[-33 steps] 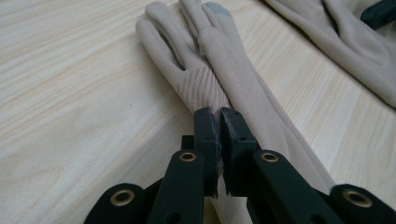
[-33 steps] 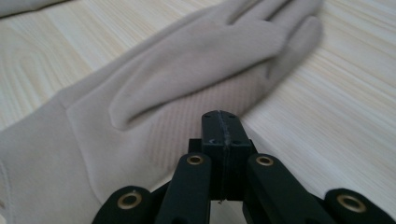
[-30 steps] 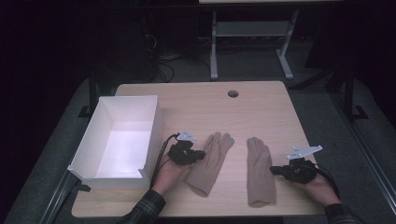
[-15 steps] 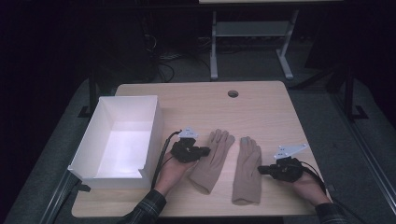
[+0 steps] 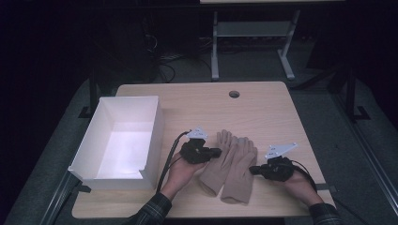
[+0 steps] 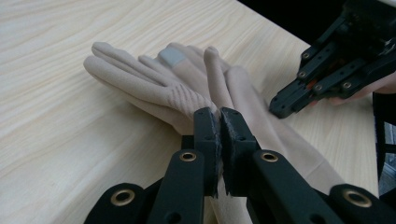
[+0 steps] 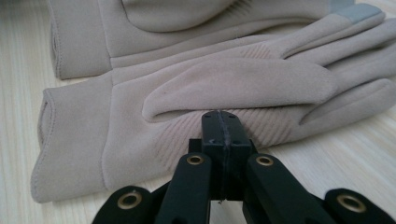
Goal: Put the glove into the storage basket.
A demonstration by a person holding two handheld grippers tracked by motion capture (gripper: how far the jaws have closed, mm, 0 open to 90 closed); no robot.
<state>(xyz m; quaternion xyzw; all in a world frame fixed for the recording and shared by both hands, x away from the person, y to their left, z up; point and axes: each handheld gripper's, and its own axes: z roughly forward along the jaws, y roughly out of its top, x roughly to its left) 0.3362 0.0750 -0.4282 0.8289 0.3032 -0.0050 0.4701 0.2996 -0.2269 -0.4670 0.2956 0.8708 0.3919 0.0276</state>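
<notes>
On the table (image 5: pixel 281 108), left of my hands, stood the white box (image 5: pixel 119 140). Two beige gloves (image 5: pixel 232 164) lay side by side, overlapping, between my grippers. My left gripper (image 5: pixel 217 152) clenched the left glove's edge; my right gripper (image 5: pixel 252 169) pinched the right glove's edge.

A dim lab or workroom — a pale wooden desk (image 5: pixel 202 101) with a cable hole (image 5: pixel 234 94) stands on grey carpet (image 5: pixel 338 126), with loose cables (image 5: pixel 169 70) and a metal-framed bench (image 5: pixel 253 33) behind it.
</notes>
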